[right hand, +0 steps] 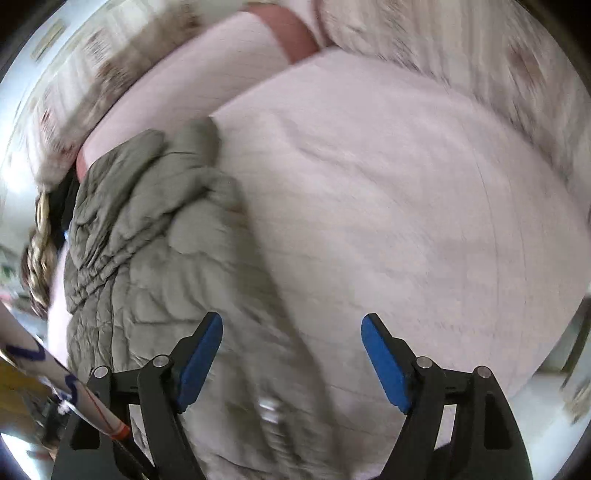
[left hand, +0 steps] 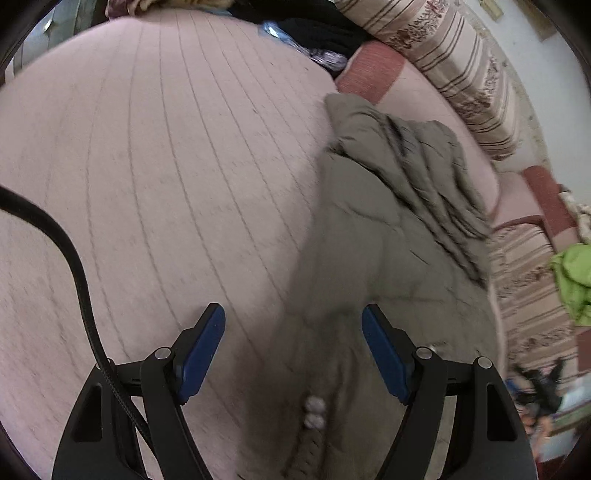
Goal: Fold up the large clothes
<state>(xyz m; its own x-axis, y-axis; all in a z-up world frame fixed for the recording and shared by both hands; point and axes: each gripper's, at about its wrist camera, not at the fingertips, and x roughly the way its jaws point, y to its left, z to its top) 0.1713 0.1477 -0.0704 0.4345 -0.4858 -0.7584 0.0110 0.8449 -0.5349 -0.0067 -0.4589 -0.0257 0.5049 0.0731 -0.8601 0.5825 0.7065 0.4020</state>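
An olive-grey quilted jacket (left hand: 391,229) lies rumpled on a pink striped bed cover (left hand: 166,166). In the left wrist view it fills the right half, with a drawcord and pale toggles (left hand: 314,410) near the bottom. My left gripper (left hand: 293,325) is open and empty just above the jacket's near edge. In the right wrist view the same jacket (right hand: 155,236) lies at the left, blurred by motion. My right gripper (right hand: 291,332) is open and empty over the jacket's right edge and the bed cover (right hand: 406,221).
Striped floral cushions (left hand: 461,74) line the far right edge. Dark clothes (left hand: 314,33) lie at the far end. A lime-green garment (left hand: 572,280) sits at the right. A black cable (left hand: 74,266) crosses the left side. A printed cardboard edge (right hand: 55,373) shows at lower left.
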